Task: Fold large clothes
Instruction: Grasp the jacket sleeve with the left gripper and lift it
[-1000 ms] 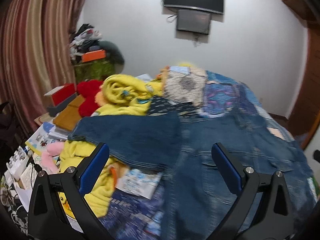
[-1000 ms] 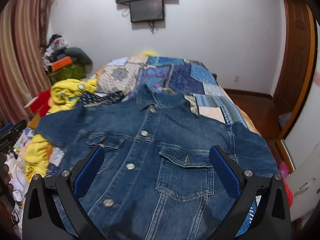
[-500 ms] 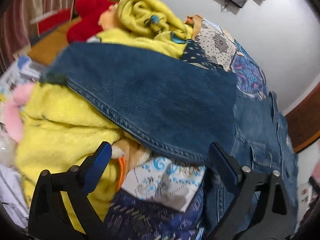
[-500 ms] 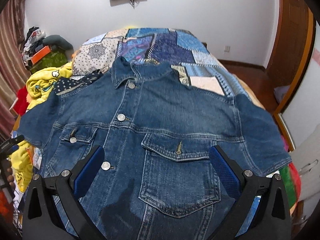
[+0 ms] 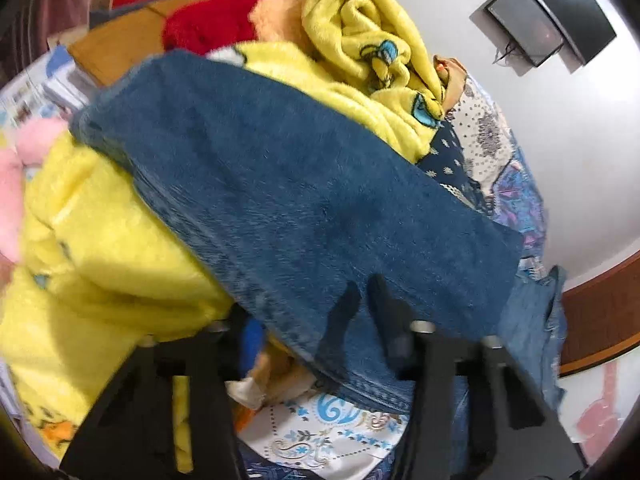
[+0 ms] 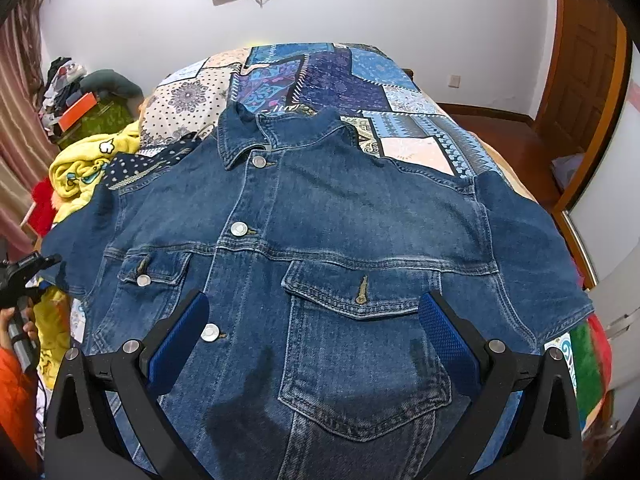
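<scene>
Left claw (image 5: 320,344) is pushed in at the lower edge of the denim jacket's (image 6: 320,240) sleeve (image 5: 304,200). One finger sits under the hem, the other is covered by cloth, so I can't tell how wide the gap is or whether it has actually nipped the fabric. View is blurred too. Judging by the approach, it's going for the sleeve edge to swing it inward over the body, which would be the 1st fold.

Right claw (image 6: 314,340) hangs wide open over the jacket front w/ nothing between the blue pads (image 6: 448,344). It's low over the chest pocket (image 6: 360,344), prob. waiting there so it can pin the body or take the other sleeve once the left side is done.

Jacket lies face up and buttoned on the bed (image 6: 304,76), collar toward the far wall, both sleeves spread out to the sides. That flat spread is what makes a sleeves-in fold workable. Nothing looks folded yet.

Left sleeve runs off the quilt onto a yellow fleece blanket (image 5: 92,248) heaped at the bedside, w/ a red plush item (image 5: 212,12) behind it. Sleeve rides up on that heap, so its edge is raised and easy to get under, but soft fleece could get caught along w/ the denim. Needs a clean bite on the hem only.
</scene>
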The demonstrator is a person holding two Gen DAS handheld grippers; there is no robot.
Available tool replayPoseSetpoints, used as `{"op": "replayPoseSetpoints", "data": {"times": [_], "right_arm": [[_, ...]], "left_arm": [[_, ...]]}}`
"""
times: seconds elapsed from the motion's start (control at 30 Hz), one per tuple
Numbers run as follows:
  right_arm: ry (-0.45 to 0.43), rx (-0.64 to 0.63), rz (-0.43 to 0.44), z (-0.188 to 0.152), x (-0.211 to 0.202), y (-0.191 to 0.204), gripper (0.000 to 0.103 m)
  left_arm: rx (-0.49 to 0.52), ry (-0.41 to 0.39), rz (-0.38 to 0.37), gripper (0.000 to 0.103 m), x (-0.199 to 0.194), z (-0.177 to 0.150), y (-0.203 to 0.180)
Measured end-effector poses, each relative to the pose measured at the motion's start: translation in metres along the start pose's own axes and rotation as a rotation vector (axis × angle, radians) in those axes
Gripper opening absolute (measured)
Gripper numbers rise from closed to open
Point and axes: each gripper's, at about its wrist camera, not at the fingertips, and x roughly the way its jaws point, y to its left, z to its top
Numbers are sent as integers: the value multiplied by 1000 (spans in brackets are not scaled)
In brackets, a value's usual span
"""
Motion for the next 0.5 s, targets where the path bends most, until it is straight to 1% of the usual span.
{"op": "replayPoseSetpoints", "data": {"times": [0.03,0.07,0.1,0.17,0.23,0.37,0.5], "right_arm": [[-3,-2,2,0,-1,0,103],[-7,-4,5,0,-2,1,103],[-11,-6,7,0,-4,1,103],[-16,-7,12,0,-7,1,103],[-17,-3,20,1,-10,0,103],[-31,12,38,0,-19,-3,103],[-51,22,49,-1,-30,-8,103]], "left_arm": [[18,-5,32,25,-2,2,-3],[41,-7,67,22,-5,3,-8],[55,-9,84,21,-8,3,-11],[93,-30,127,15,-19,6,-20],[126,-59,144,11,-31,10,-26],[204,-141,128,8,-63,16,-60],[308,-196,105,7,-82,18,-110]]}}
